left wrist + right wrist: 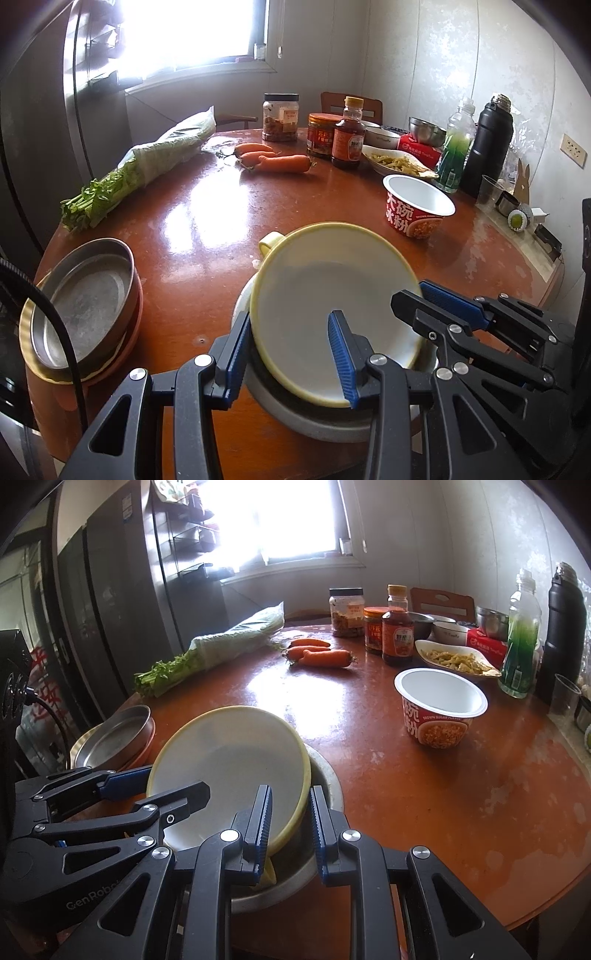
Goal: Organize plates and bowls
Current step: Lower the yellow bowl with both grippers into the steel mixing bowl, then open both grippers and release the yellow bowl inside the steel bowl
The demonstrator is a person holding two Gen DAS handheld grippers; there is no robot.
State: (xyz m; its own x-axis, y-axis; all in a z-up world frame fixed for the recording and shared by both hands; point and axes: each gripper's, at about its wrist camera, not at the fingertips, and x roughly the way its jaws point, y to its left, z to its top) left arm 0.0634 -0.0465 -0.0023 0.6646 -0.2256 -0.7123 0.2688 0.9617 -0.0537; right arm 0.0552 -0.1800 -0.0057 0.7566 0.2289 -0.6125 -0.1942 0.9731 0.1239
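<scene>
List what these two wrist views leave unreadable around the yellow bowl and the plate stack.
- Metal bowl interior: left wrist view, covered by the tilted yellow bowl.
- Yellow bowl's near rim: right wrist view, behind the right gripper fingers.
- Plate stack: right wrist view, near side hidden by the left gripper; lower plates cannot be counted.

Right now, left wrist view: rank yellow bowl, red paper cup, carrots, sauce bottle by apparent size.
1. yellow bowl, though nearest the camera
2. red paper cup
3. carrots and sauce bottle: look alike, not ranked
</scene>
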